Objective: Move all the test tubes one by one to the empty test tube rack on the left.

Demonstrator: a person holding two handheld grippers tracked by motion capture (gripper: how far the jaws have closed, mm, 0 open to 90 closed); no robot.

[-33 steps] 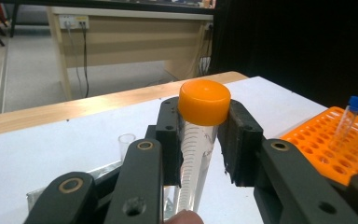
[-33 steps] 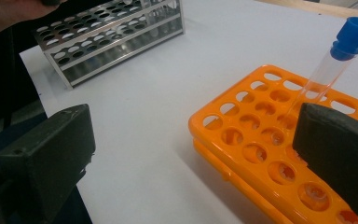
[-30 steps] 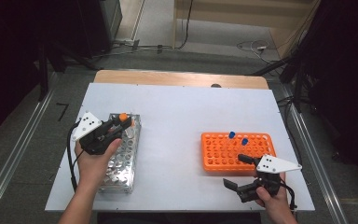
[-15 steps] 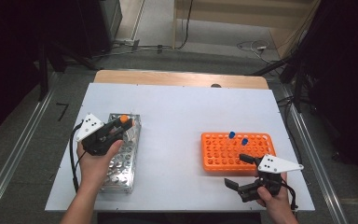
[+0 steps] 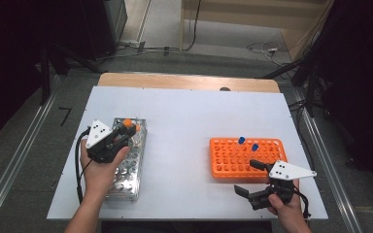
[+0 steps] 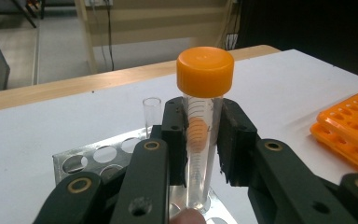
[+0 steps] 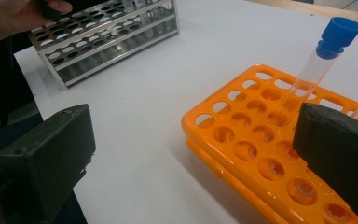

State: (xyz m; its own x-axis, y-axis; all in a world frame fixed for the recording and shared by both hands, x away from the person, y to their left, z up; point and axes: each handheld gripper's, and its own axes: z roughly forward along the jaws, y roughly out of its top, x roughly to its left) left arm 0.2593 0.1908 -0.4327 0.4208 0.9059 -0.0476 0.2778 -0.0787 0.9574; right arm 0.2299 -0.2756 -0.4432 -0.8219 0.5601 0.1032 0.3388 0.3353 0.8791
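A white table (image 5: 189,116) with a bare wooden strip (image 5: 184,81) along its far edge stands on a grey floor (image 5: 213,41). Metal rails (image 5: 17,155) run along both sides. Cables (image 5: 175,48) trail across the floor beyond. Dark curtains (image 5: 364,73) close off both sides.

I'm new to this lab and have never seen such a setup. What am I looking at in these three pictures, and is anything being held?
There is no robot here: a person holds a hand-operated gripper in each hand. One picture looks down on the white table from above; the other two come from cameras riding on each gripper, looking along its black jaws. On the table stand a metal tube rack and an orange tube rack holding two blue-capped tubes. The left gripper is shut on an orange-capped tube standing upright over the metal rack. The right gripper is open and holds nothing, near the orange rack's front edge.
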